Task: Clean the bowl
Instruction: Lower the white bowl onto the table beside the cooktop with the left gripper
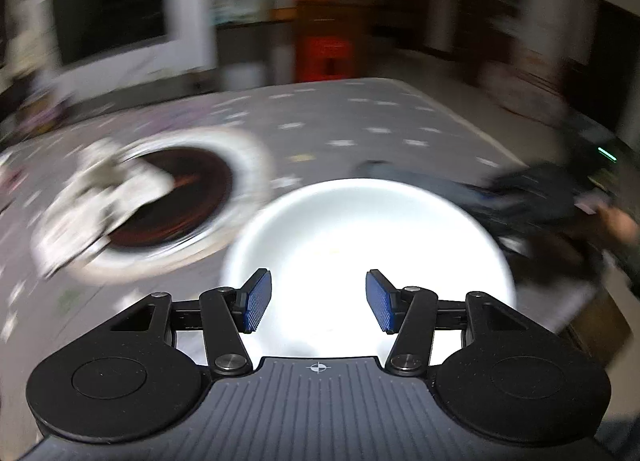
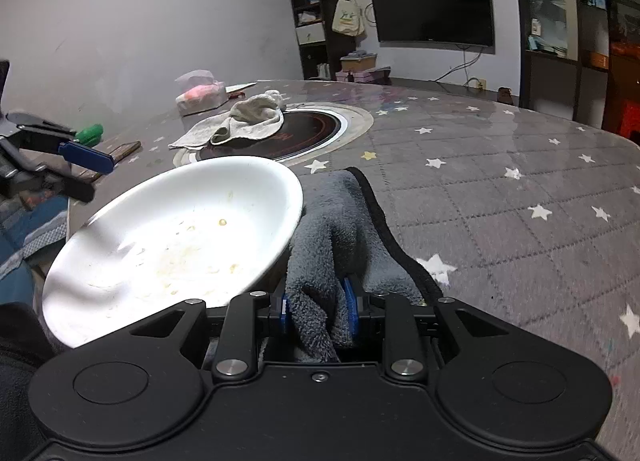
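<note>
A white bowl [image 2: 172, 237] with yellowish food smears inside sits near the table's front edge, tilted up toward the right wrist camera. My right gripper [image 2: 316, 307] is shut on a grey fleece cloth [image 2: 336, 229], which lies beside the bowl's right rim. In the blurred left wrist view the bowl [image 1: 360, 245] is just beyond my left gripper [image 1: 319, 299], which is open and empty above its near rim. The left gripper also shows at the left of the right wrist view [image 2: 76, 169], apart from the bowl.
The table [image 2: 500, 197] has a grey star-patterned cover. A round inset cooktop [image 2: 308, 129] sits behind the bowl with a white towel [image 2: 244, 119] over it. A pink tissue pack [image 2: 200, 95], a green object [image 2: 90, 134] and a flat wooden piece [image 2: 124, 149] lie at the far left.
</note>
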The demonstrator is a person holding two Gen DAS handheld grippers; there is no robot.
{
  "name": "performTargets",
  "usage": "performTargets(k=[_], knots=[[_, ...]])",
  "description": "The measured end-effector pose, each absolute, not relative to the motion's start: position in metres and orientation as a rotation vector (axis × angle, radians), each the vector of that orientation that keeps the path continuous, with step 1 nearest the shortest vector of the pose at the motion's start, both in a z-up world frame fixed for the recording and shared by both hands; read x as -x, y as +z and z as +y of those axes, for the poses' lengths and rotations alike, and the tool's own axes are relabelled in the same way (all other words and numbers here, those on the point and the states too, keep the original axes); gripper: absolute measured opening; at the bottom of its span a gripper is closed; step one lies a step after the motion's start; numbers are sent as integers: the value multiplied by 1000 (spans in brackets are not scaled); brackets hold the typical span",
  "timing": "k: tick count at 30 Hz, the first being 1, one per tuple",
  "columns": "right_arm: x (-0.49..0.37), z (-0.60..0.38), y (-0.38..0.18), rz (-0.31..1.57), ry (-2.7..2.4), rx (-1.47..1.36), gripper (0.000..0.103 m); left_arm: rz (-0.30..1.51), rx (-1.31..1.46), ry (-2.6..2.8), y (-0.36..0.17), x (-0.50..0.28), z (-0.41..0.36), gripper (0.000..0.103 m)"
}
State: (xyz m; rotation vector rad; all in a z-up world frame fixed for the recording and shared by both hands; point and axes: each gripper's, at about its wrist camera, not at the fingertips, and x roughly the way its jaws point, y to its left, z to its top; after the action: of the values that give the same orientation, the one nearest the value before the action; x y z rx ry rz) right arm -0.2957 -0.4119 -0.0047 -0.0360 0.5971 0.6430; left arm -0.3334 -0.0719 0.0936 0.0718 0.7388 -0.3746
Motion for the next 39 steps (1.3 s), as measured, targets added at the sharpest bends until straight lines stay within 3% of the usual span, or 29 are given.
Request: performTargets(k=[12,20,39], knots=[[336,-412,-5,578,579,4,28,907,118,-293,49,309,-60,53],[368,-411,-4,572,550,-11,28,951,49,-323,41,302,-66,25],[299,-429,0,586,525,12,28,930,-141,-501,39,210,-109,26]])
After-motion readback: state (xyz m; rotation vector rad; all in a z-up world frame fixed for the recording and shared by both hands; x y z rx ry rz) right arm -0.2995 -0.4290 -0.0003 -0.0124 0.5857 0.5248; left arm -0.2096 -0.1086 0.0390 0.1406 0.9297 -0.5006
